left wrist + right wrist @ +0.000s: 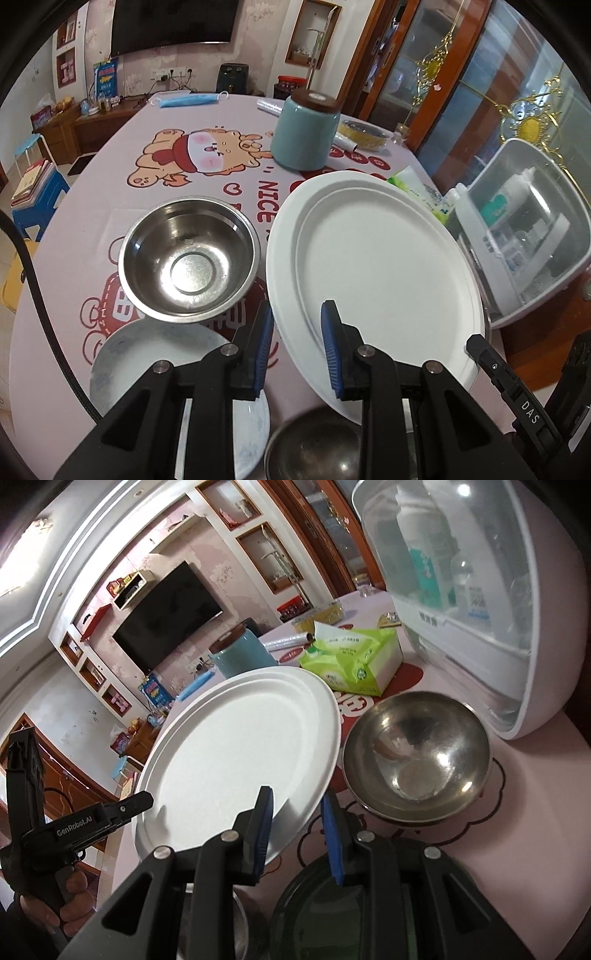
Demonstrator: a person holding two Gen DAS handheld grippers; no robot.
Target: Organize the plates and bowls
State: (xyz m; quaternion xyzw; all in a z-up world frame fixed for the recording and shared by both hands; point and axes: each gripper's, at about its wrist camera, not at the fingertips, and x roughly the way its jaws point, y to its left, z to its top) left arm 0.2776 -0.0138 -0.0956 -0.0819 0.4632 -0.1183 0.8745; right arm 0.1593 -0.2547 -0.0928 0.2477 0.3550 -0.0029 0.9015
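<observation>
A large white plate (pixel 384 273) is lifted and tilted; its near edge runs between the fingers of both grippers. My left gripper (pixel 295 347) straddles its left edge, jaws apart. My right gripper (pixel 297 829) straddles its right edge (pixel 240 753), also with a gap. A steel bowl (pixel 188 258) sits on the table left of the plate. Another steel bowl (pixel 417 757) sits right of the plate. A pale plate (pixel 147 362) lies under the left gripper. A third steel bowl (pixel 314 443) is below the grippers.
A teal jar with a brown lid (pixel 306 129) stands behind the plate. A green tissue pack (pixel 354 661) and a white domed container (pixel 480 609) stand at the right. A dark green dish (pixel 332 915) lies under the right gripper. The table edge is near on the left.
</observation>
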